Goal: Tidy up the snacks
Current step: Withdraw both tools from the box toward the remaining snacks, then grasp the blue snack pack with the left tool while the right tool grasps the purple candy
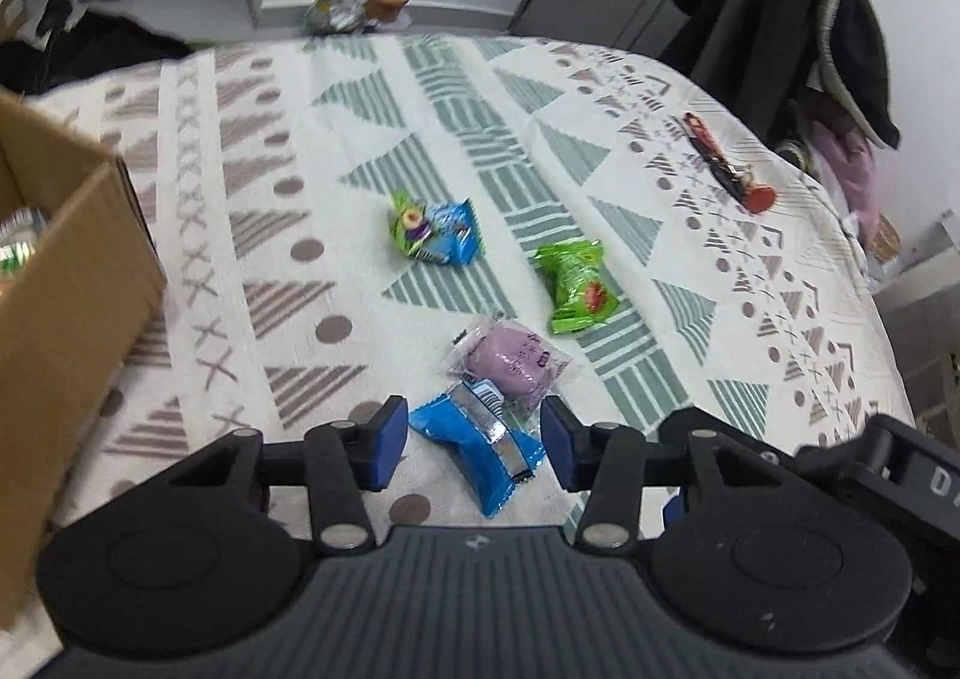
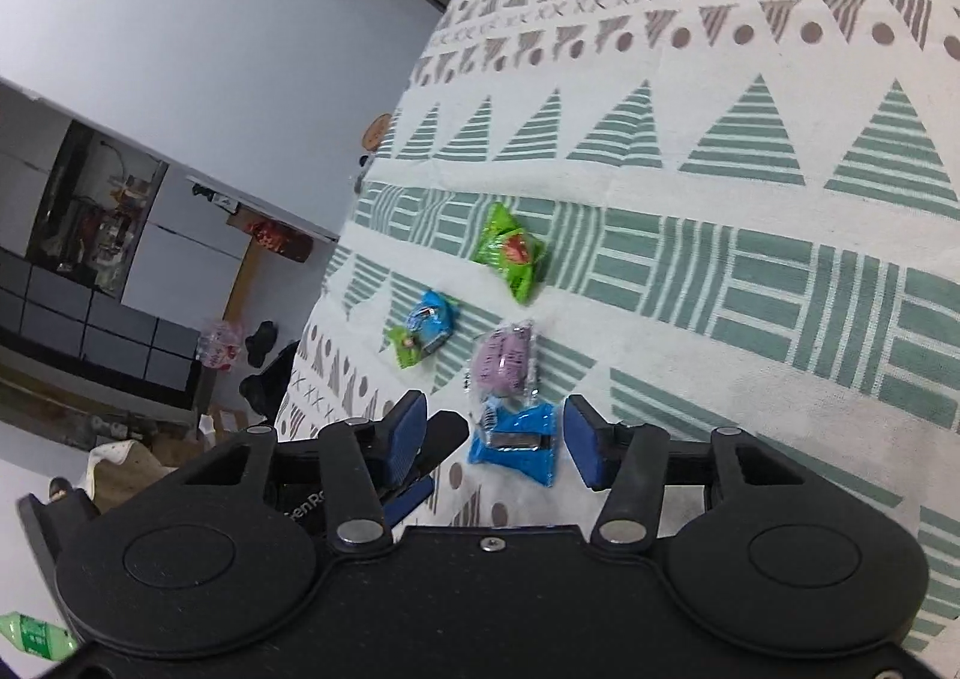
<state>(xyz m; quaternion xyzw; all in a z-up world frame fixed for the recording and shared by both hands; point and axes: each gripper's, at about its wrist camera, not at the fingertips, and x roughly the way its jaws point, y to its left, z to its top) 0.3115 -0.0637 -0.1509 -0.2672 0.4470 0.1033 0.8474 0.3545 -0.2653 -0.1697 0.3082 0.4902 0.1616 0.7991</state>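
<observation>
Several snacks lie on the patterned tablecloth [image 1: 288, 138]. A blue packet [image 1: 480, 448] lies between the spread fingers of my left gripper [image 1: 474, 448], which is open and holds nothing. Beyond it are a purple packet [image 1: 510, 367], a green packet [image 1: 576, 289], a blue and green pair [image 1: 435, 232] and a red and dark bar [image 1: 726, 165]. My right gripper [image 2: 495, 439] is also open, framing the same blue packet [image 2: 513, 442], with the purple packet [image 2: 504, 361], green packet [image 2: 510, 253] and blue and green pair [image 2: 423, 328] ahead of it.
An open cardboard box [image 1: 66, 283] stands at the table's left edge with green and white packets [image 1: 18, 250] inside. A chair draped with dark clothes [image 1: 798, 18] is at the far right. The right gripper's body [image 1: 888, 463] sits close beside my left one.
</observation>
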